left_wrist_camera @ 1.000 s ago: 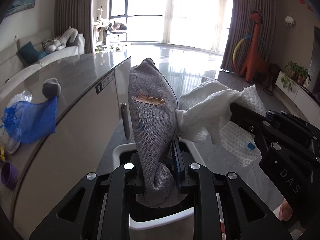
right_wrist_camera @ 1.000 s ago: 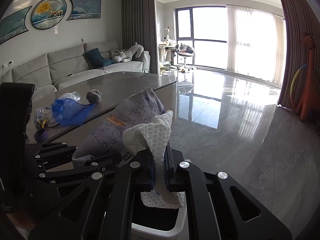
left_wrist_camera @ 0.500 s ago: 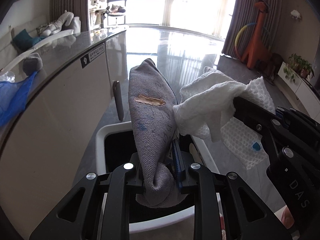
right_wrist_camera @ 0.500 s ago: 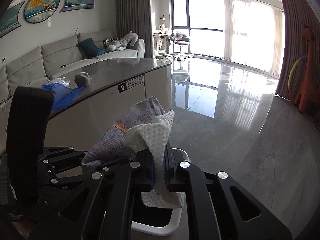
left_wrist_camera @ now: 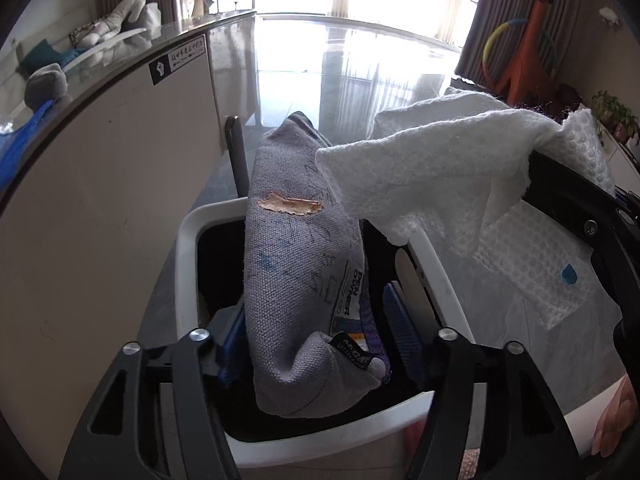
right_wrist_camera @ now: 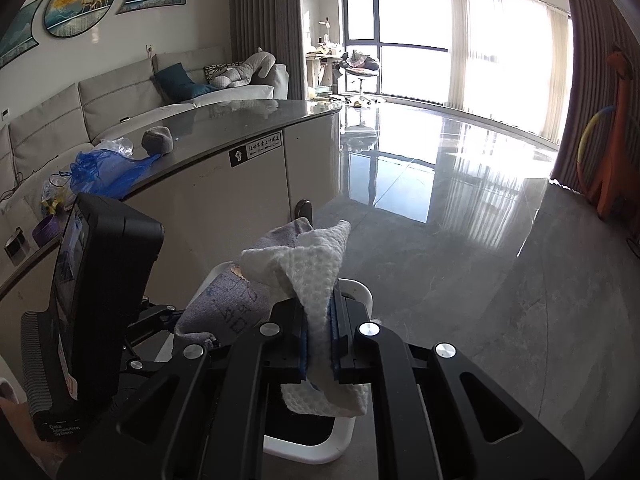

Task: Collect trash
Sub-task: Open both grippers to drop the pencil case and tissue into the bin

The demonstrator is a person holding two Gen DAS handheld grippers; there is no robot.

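Left wrist view shows our left gripper point(left_wrist_camera: 316, 340), jaws just opened, releasing the stained grey canvas pouch point(left_wrist_camera: 296, 264) above the white-rimmed bin point(left_wrist_camera: 188, 240); next, our right gripper point(right_wrist_camera: 320, 344), clamping the white paper towel point(right_wrist_camera: 312, 276), must release likewise.

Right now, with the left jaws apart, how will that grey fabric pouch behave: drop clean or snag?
The grey fabric pouch looks soft: its lower end folds over. The left gripper has just been opening, so it probably slumps into the white bin. The paper towel overlaps its top and might catch.
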